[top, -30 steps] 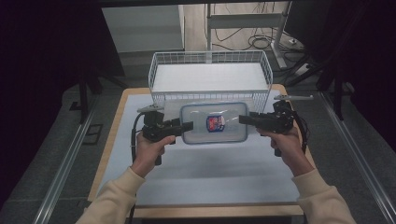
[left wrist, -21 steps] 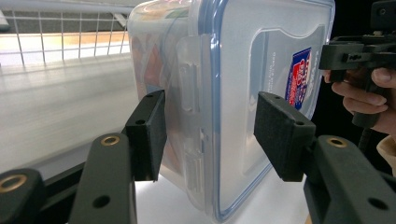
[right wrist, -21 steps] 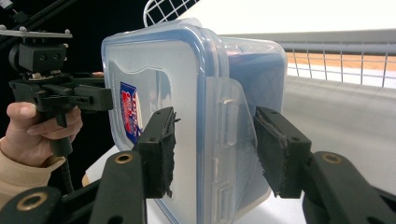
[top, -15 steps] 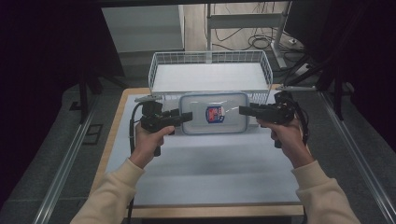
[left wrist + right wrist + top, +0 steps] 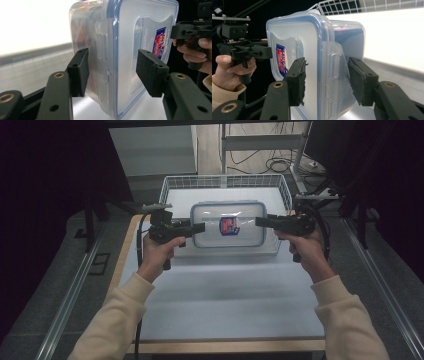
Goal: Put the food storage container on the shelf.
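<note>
Lidded box held over the wire basket

The left hand-held gripper [image 5: 199,227] and right hand-held gripper [image 5: 261,221] clamp the clear container [image 5: 228,224] at frame centre, before the wire basket [image 5: 172,187].

Can't read the tiny print on the red-and-blue label [image 5: 229,226] of the clear plastic lidded container [image 5: 228,224]; its contents are just a colourful blur through the wall.
</note>
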The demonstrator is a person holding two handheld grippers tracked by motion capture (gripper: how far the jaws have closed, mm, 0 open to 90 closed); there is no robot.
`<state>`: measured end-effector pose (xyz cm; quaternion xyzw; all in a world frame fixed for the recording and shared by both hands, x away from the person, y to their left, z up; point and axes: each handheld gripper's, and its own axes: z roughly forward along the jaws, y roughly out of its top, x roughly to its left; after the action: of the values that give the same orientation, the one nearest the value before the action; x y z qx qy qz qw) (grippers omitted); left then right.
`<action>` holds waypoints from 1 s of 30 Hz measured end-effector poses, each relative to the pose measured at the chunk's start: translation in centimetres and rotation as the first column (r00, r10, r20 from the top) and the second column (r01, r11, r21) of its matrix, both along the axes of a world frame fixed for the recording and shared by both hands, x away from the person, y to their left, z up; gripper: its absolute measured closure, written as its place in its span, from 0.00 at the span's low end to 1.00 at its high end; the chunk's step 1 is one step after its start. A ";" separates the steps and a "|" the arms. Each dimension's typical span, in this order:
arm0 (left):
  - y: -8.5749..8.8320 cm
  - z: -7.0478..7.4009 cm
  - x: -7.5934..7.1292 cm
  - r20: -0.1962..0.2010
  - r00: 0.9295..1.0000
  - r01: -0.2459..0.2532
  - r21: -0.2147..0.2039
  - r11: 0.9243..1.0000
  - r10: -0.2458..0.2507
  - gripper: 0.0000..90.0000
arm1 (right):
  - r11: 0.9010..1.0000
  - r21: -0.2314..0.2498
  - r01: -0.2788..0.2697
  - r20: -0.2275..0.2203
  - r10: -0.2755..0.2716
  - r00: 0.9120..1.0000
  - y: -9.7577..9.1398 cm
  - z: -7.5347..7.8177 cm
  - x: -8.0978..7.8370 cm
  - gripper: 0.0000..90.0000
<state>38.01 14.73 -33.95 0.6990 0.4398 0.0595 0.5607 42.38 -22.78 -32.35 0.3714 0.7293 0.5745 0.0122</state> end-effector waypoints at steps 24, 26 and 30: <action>1.9 3.7 6.9 -0.021 0.999 -0.026 -0.028 0.999 0.026 0.49 | 1.000 0.010 0.017 -0.021 -0.017 1.000 2.0 3.9 6.8 0.55; 2.0 3.6 7.4 -0.030 0.999 -0.024 -0.027 0.999 0.024 0.49 | 1.000 0.011 0.017 -0.031 -0.017 0.999 2.1 3.8 7.3 0.55; 2.0 3.2 8.3 -0.053 0.998 -0.025 -0.036 0.999 0.023 0.49 | 1.000 0.006 0.021 -0.048 -0.020 0.999 2.2 3.7 8.3 0.55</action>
<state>46.33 16.76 -30.78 0.6846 0.4639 0.0397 0.5608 50.69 -20.59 -28.70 0.3926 0.7236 0.5677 -0.0009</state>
